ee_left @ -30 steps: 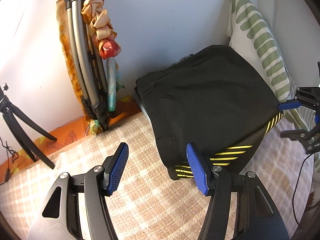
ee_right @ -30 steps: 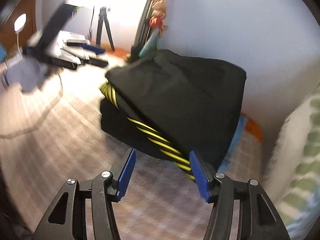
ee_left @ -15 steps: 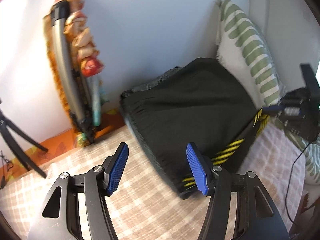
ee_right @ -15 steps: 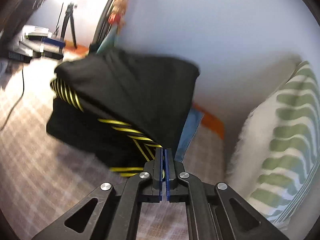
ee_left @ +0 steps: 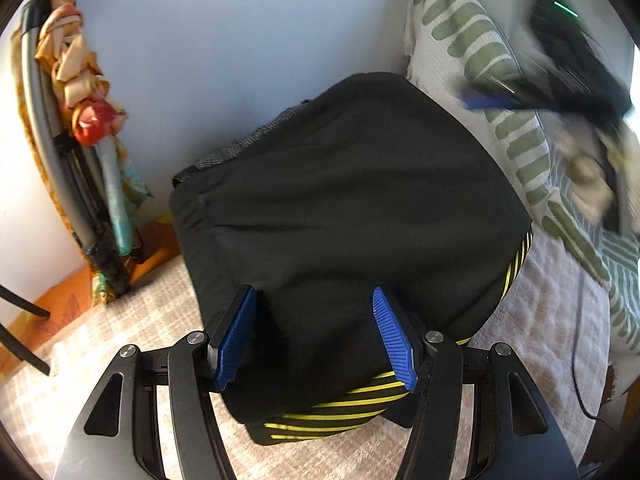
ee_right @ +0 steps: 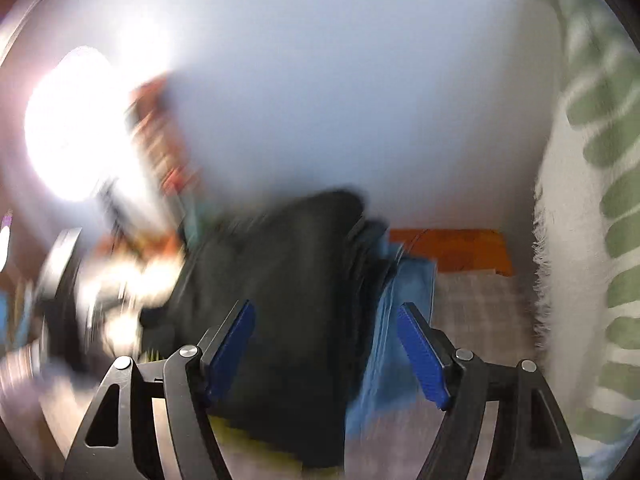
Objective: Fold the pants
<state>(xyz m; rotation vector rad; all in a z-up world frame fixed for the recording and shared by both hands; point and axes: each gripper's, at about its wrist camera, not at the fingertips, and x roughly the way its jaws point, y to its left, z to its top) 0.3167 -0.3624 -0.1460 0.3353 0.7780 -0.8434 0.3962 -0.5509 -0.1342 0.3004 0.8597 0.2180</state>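
Bed (ee_left: 140, 412) holds folded pants (ee_left: 352, 208) against far wall. Left tongs (ee_left: 316, 338) wide, straddling near edge, gripping nothing. Right tongs (ee_right: 326, 354) opening, empty. You should press layers flat, square the edges.

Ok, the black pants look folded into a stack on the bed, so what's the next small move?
Probably press the left gripper down to flatten the near edge of the black pants: its open pads straddle the fold above the yellow stripes. The right gripper is opening, gripping nothing.
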